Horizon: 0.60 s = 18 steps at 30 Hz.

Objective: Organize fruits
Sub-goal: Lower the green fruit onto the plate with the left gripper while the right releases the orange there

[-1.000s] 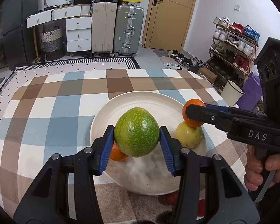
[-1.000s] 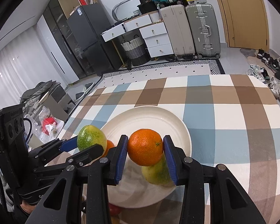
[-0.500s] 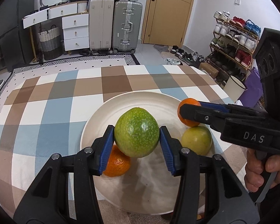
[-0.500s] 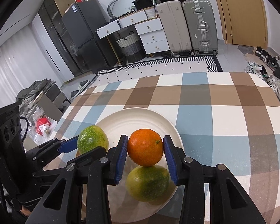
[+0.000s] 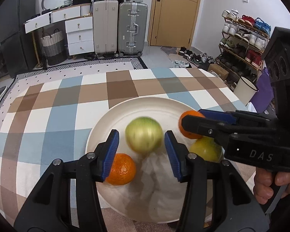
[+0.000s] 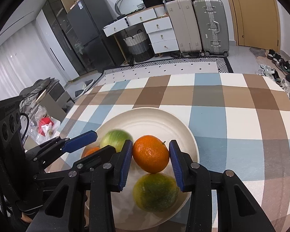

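A white plate (image 5: 145, 106) sits on the checked tablecloth. My left gripper (image 5: 142, 142) is open; a blurred green fruit (image 5: 144, 134) is dropping between its blue pads onto the plate. It also shows in the right wrist view (image 6: 116, 138). An orange (image 5: 121, 169) lies on the plate by my left finger. My right gripper (image 6: 150, 155) stands slightly apart around an orange (image 6: 150, 156), which rests on a yellow-green fruit (image 6: 154, 192) on the plate (image 6: 145, 118). The pads look just off the orange.
The checked tablecloth (image 5: 67, 100) covers the table around the plate. Suitcases (image 5: 119, 27), white drawers and a shoe rack (image 5: 243, 40) stand on the floor beyond the table. A cluttered spot with a red item (image 6: 45, 123) lies left of the table.
My left gripper has opened and let go of the green fruit, which falls toward the plate. My right gripper has widened around the orange, lowered onto the yellow-green fruit.
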Motion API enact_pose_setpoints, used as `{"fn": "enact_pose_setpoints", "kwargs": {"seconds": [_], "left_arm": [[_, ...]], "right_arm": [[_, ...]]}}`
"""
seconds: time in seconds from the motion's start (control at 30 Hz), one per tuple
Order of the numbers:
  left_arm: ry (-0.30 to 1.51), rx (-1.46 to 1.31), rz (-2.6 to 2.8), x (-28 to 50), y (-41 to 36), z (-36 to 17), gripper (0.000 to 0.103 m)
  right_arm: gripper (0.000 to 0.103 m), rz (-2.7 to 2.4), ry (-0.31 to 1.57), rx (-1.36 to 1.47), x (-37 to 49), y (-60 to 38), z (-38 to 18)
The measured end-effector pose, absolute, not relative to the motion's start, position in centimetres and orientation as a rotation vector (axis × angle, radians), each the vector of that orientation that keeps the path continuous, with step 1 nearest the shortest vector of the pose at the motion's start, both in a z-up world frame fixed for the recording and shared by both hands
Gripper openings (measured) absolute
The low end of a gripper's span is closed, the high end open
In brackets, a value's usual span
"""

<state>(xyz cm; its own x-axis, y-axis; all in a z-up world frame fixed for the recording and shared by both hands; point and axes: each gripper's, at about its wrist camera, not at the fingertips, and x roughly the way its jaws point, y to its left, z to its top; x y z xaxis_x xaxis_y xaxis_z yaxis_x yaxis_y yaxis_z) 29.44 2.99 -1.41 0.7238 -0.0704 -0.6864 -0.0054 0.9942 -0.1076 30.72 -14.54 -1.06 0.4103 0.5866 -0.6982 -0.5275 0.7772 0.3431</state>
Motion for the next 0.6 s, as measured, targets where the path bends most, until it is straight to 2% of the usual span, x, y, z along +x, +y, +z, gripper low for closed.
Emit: {"fn": "enact_pose_setpoints", "kwargs": {"seconds": [0.07, 0.13, 0.2, 0.27, 0.3, 0.37, 0.47, 0.5, 0.6], "left_arm": [[0.758, -0.108, -0.040, 29.0, 3.2, -1.0, 0.047], [0.755, -0.114, -0.032, 28.4, 3.4, -0.5, 0.055], [0.745, -0.121, -0.009, 27.6, 3.6, 0.1, 0.073], [0.728, -0.129, 0.018, 26.5, 4.0, 0.7, 0.082], [0.720, -0.134, 0.024, 26.0, 4.1, 1.0, 0.083], [0.712, -0.144, 0.032, 24.9, 4.3, 1.8, 0.085], [0.697, -0.146, 0.054, 23.3, 4.5, 2.7, 0.095], [0.692, -0.143, 0.066, 22.6, 4.6, 3.0, 0.102], [0.674, -0.148, 0.078, 20.6, 4.8, 3.9, 0.102]], "right_arm": [[0.043, 0.697, 0.892, 0.076, 30.5, -14.8, -0.6], [0.048, 0.695, 0.875, 0.063, 30.0, -15.0, -0.1], [0.051, 0.698, 0.867, 0.050, 29.4, -15.3, 0.4], [0.059, 0.705, 0.877, 0.050, 28.9, -15.7, 0.7], [0.063, 0.705, 0.878, 0.054, 28.6, -15.9, 0.8], [0.077, 0.709, 0.877, 0.070, 28.0, -16.4, 1.1], [0.093, 0.714, 0.873, 0.073, 26.7, -17.1, 1.8], [0.095, 0.711, 0.866, 0.065, 26.2, -17.3, 2.0], [0.101, 0.698, 0.854, 0.034, 24.4, -17.8, 2.4]]}}
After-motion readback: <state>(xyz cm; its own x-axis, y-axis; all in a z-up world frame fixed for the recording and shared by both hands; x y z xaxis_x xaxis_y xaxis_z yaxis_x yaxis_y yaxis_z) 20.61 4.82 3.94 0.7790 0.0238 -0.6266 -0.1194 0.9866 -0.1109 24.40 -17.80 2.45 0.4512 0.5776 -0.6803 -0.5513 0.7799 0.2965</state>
